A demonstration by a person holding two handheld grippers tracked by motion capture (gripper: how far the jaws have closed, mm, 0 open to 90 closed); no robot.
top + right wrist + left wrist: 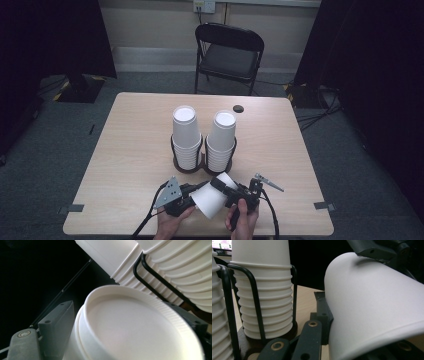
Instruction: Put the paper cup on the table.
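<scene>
I am holding a single white paper cup (212, 199) on its side above the near edge of the bench (125, 150), between my two claws. My left claw (192, 192) is gripping its wide, open end; in the left gripper view the cup's (374, 312) smooth matte wall and rolled rim are pressing against my black jaw. My right claw (222, 187) is clamping the narrow bottom end, and in the right gripper view the cup's (135, 325) recessed round base with its finely ribbed edge is sitting between my grey jaws. The cup is plain, unmarked and undented. Just beyond it, two tall stacks of the same white cups (185, 137) are standing upside down in a black wire holder (202, 162) at the bench's middle. A dark folding chair (227, 55) is standing past the far edge.
</scene>
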